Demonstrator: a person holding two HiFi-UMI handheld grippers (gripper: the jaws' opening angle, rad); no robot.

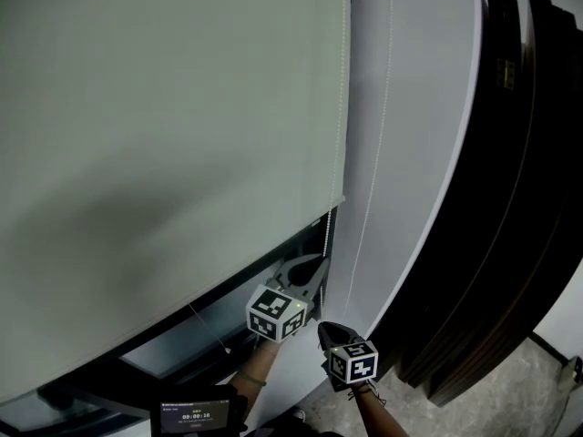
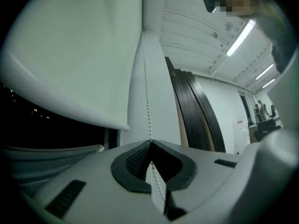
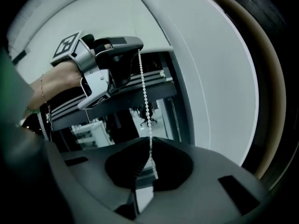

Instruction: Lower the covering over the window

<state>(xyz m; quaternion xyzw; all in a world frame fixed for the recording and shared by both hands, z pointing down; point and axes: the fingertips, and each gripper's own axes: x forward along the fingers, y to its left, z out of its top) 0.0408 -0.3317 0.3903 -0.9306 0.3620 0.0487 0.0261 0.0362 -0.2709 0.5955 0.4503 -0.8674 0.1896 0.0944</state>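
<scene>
**Lighting and Image Quality: Dim, Cool Cast, Strong Lens Distortion**

Head view: dim, with a greenish cast. The blind (image 1: 164,126) is evenly lit, with a soft shadow across its lower left. Both gripper views bow straight lines and darken to black at the corners. Ceiling strip lights (image 2: 240,37) flare in the left gripper view (the window glass (image 2: 42,125) at lower left reads black). The bead chain (image 2: 147,106) is sharp bead by bead. The right gripper (image 3: 148,141) shows in near-silhouette, its close surfaces soft.

Blind (image 1: 164,107): matt cloth, smooth.
Bead chain (image 2: 146,101): small white beads (plastic, by the look), slight sheen.
Dark panels (image 1: 519,198): glossy.
</scene>
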